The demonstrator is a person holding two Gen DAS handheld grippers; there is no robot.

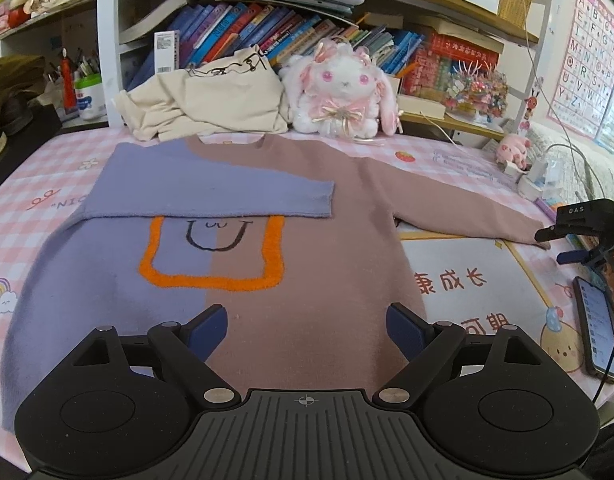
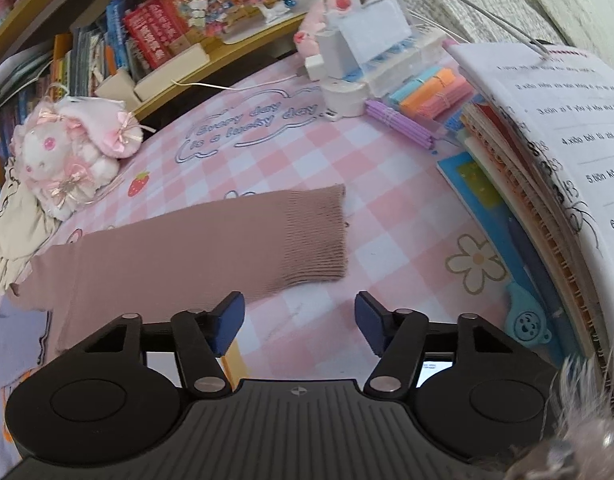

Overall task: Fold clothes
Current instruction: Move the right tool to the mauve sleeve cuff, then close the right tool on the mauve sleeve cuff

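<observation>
A half lilac, half dusty-pink sweater (image 1: 291,240) with an orange square and a smiley face lies flat on the pink checked table cover (image 1: 47,184). Its lilac sleeve (image 1: 211,196) is folded across the chest. Its pink sleeve (image 1: 459,208) stretches out to the right; its ribbed cuff (image 2: 319,236) lies flat in the right wrist view. My left gripper (image 1: 307,328) is open and empty above the sweater's lower hem. My right gripper (image 2: 299,320) is open and empty just short of the cuff; it also shows in the left wrist view (image 1: 563,246) beside the sleeve end.
A cream garment (image 1: 203,104) and a plush rabbit (image 1: 347,92) sit behind the sweater against the bookshelf. A phone (image 1: 597,336) lies at the right edge. A stack of notebooks and papers (image 2: 539,168), coloured sticks (image 2: 427,92) and a white charger box (image 2: 347,60) crowd the right side.
</observation>
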